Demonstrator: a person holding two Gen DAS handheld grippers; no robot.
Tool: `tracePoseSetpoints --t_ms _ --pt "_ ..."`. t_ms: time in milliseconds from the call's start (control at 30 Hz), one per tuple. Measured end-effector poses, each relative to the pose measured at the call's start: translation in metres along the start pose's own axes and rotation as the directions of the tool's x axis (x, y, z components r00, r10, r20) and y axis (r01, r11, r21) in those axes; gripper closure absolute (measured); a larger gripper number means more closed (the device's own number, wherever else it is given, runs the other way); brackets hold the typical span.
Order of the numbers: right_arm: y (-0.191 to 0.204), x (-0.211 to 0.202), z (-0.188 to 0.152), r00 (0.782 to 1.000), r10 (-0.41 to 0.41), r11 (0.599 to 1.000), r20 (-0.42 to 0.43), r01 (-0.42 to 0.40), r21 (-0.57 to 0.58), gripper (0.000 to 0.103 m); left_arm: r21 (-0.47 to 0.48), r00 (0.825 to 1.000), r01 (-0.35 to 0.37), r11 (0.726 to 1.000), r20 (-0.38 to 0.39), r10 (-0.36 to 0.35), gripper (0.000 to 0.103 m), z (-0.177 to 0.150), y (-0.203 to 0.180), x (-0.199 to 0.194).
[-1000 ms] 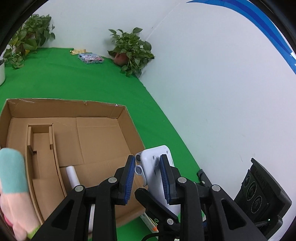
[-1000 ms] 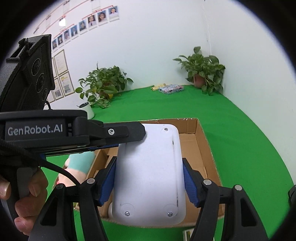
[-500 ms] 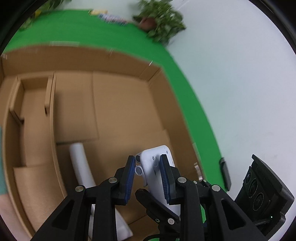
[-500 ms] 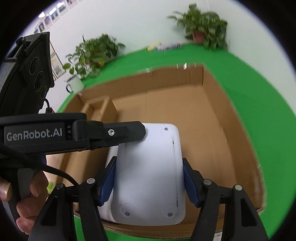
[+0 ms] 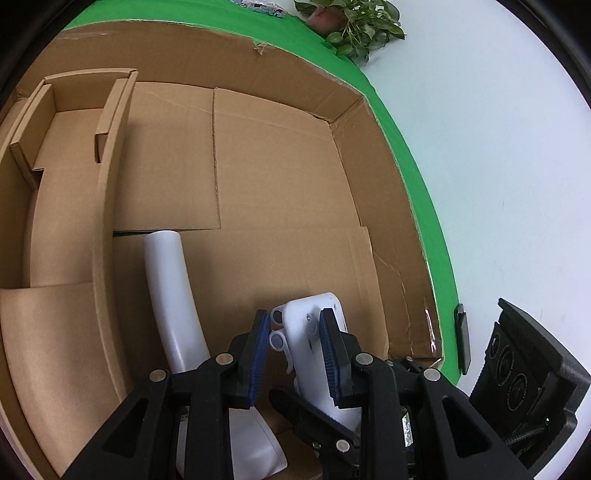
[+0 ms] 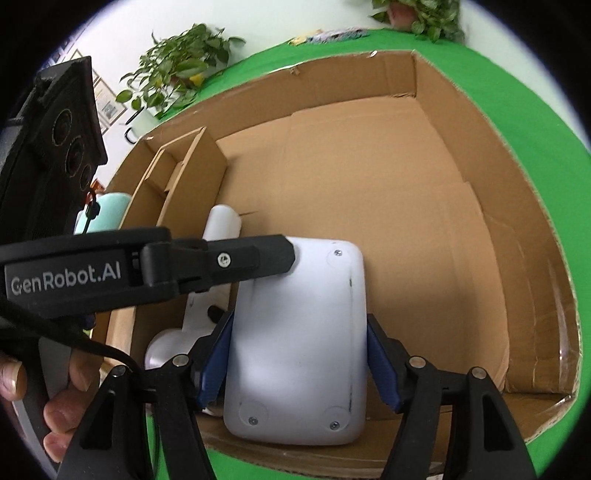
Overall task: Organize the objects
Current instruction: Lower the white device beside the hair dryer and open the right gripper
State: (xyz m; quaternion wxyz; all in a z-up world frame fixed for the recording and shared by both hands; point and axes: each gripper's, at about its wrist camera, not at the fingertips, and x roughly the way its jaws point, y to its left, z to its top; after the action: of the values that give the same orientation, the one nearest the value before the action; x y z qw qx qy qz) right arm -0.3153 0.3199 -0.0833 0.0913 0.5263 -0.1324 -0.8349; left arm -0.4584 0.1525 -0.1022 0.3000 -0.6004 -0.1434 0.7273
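**Cardboard box** [image 5: 280, 206]: large, open-topped, standing on the green floor covering [image 6: 517, 122]. A second ago it lay below and ahead of both cameras, with the room and both plants in plain view; it now fills both wrist views, and the inside walls rise around the grippers. A narrow cardboard divider [image 5: 107, 192] partitions off a strip along one side.

**White plastic device** [image 6: 299, 343]: flat rounded casing with screws at the corners, held over the box floor in the main compartment, near the front wall. Earlier it was above the rim; it is now lower, inside the box. Whether it touches the floor cannot be told.

**Left gripper** [image 5: 291, 354]: its right blue pad presses on one narrow edge of the device [image 5: 314, 332], while a gap shows at the left pad, beside the small hinge lugs. Its width is unchanged from the earlier frames.

**Right gripper** [image 6: 299, 365]: straddles the device across its width. The jaws are opening; a sliver of space shows beside each blue pad, where a second ago the pads sat flush on the casing.

**White curved tube** [image 5: 170, 295]: lying on the box floor just beside the divider, left of the device, as before.

**Person's hand** [image 6: 59, 398]: fingers wrapped round the left gripper's handle, at the lower left edge of the right wrist view.

**Potted plant** [image 5: 354, 26]: at the wall, beyond the far corner of the box.
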Motion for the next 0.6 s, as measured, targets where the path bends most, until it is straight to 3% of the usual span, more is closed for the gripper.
tracePoseSetpoints --t_ms 267,400,600 --pt "-0.004 -0.005 0.005 0.997 0.076 0.997 -0.035 -0.076 -0.013 0.036 0.041 0.999 -0.017 0.999 0.045 0.015 0.077 -0.013 -0.005 -0.025" --pt "-0.003 0.003 0.003 0.997 0.052 0.998 -0.062 -0.053 -0.013 0.058 0.052 0.998 -0.016 0.998 0.069 0.012 0.077 -0.018 -0.006 -0.037" --pt "-0.008 0.003 0.002 0.996 0.023 0.999 -0.083 -0.020 0.040 0.067 0.073 0.995 -0.027 0.997 0.093 0.021 0.077 -0.027 -0.008 -0.052"
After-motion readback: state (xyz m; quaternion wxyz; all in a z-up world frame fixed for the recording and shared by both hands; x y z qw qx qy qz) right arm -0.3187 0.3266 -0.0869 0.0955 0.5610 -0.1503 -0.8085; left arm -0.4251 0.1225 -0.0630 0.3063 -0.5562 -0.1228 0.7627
